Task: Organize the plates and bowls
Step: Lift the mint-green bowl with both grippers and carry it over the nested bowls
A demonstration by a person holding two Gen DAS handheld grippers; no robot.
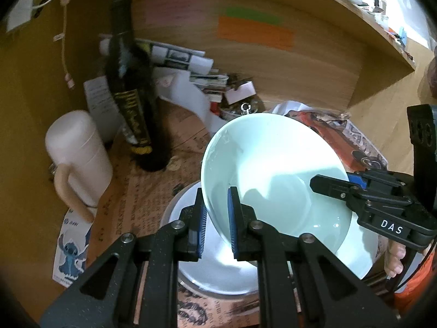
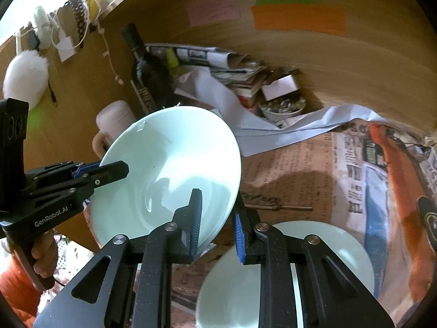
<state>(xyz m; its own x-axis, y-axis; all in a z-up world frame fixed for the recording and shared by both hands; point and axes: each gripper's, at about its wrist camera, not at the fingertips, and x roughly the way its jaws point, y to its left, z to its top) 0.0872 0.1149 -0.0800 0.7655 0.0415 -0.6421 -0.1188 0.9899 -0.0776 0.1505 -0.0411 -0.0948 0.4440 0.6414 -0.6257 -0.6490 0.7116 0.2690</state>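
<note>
Left wrist view: the left gripper [image 1: 217, 218] has its fingers [image 1: 233, 224] closed across the rim of the pale bowl [image 1: 273, 169], one inside, one outside, so it hangs tilted over the plate [image 1: 215, 273].
Opposite rim: the right gripper [image 1: 327, 184] pinches the far edge; two grips likely steady the tilt.
Bowl contents: empty.
Right wrist view: the right gripper [image 2: 217, 228] fingers [image 2: 196, 224] straddle the bowl [image 2: 166, 175] rim, narrowly parted; contact of the outer one is unclear.
Plate [image 2: 237, 295]: bare, on the newspapered bench [image 2: 295, 169], apparently the bowl's landing spot.

both wrist views look down closely, sharing the bowl [image 1: 273, 169] from opposite sides.
</note>
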